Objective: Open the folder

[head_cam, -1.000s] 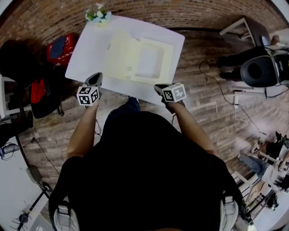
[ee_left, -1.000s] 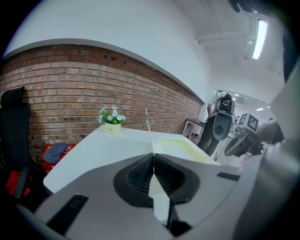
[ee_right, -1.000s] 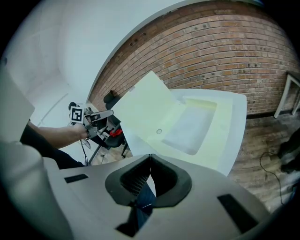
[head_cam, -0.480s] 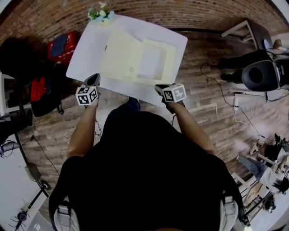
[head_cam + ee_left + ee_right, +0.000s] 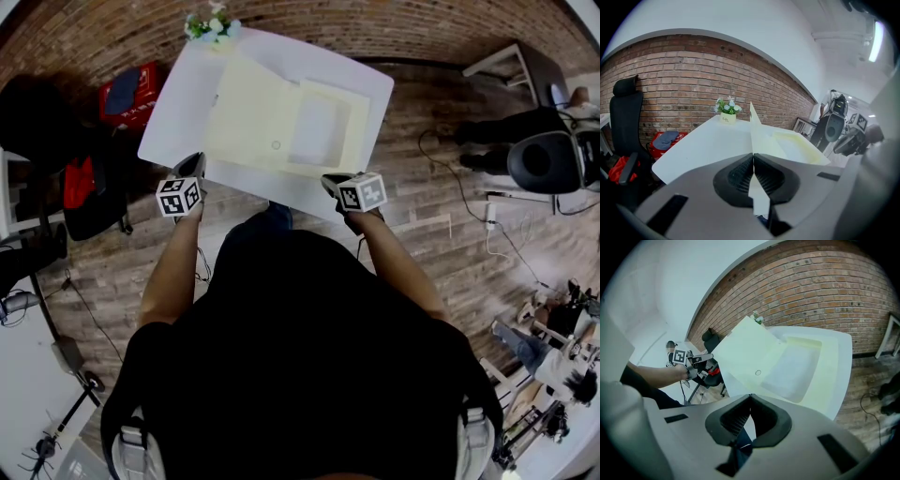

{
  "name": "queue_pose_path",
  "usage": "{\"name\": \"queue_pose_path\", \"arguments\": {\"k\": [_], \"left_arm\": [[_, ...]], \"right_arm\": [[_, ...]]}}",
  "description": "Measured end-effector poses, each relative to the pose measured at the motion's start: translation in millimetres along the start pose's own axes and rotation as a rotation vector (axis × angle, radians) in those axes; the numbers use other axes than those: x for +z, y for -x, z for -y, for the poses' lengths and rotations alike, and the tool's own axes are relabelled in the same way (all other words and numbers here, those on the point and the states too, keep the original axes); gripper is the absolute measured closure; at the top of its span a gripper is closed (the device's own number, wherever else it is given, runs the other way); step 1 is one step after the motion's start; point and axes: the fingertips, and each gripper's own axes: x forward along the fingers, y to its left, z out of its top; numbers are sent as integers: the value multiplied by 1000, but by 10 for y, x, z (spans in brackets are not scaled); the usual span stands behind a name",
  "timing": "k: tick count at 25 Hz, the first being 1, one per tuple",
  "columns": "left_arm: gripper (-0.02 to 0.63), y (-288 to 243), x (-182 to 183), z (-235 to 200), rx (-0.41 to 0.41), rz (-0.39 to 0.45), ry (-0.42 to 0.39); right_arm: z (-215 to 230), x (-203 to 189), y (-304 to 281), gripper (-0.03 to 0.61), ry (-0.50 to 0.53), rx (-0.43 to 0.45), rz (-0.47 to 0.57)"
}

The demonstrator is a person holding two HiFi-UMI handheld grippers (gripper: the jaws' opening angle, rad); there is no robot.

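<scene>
The pale yellow folder [image 5: 281,122] lies open on the white table [image 5: 183,112], its cover flap spread to the left and the pocket side to the right. My left gripper [image 5: 194,165] hovers at the table's near left edge, shut and holding nothing. In the left gripper view the jaws [image 5: 753,154] meet, with the folder [image 5: 787,145] ahead. My right gripper [image 5: 330,182] is at the near right edge, apart from the folder. In the right gripper view its jaws [image 5: 750,396] also meet with nothing between them, facing the folder [image 5: 773,362].
A small potted plant [image 5: 208,26] stands at the table's far corner. A red case [image 5: 127,94] and a black chair [image 5: 37,122] are on the floor at the left. An office chair [image 5: 539,150] and cables are at the right.
My left gripper has shifted slightly along the table's near edge and sunk a little. The right gripper has stayed put, and the folder lies open as before.
</scene>
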Motion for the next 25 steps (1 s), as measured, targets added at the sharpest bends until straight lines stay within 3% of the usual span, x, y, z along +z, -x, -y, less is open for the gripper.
{"name": "queue_pose_path", "arguments": {"k": [25], "left_arm": [[592, -240, -366, -473, 58, -126, -9]], "right_arm": [[117, 122, -86, 555, -8, -36, 34]]}}
